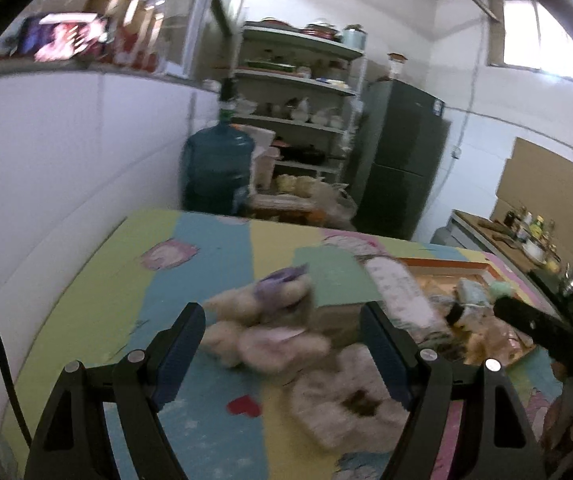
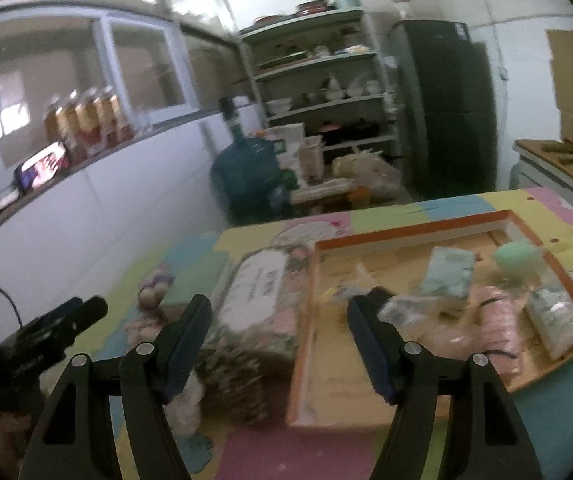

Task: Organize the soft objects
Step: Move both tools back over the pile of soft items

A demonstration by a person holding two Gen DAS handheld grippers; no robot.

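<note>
Both claws stand spread wide, pinching nothing. Ahead of the left gripper (image 1: 282, 344), at twelve o'clock, fuzzy beige plush toys (image 1: 270, 320) lie heaped on the patchwork mat (image 1: 214, 264). The right gripper (image 2: 278, 332) faces an orange-rimmed wooden tray (image 2: 414, 227) at one o'clock, holding what look like soft packets.

Daylight is coming through a high window (image 1: 542, 36) on the right. A metal shelf rack (image 1: 298, 92) is standing far against white walls, a dark fridge (image 1: 402, 160) standing beside it.
</note>
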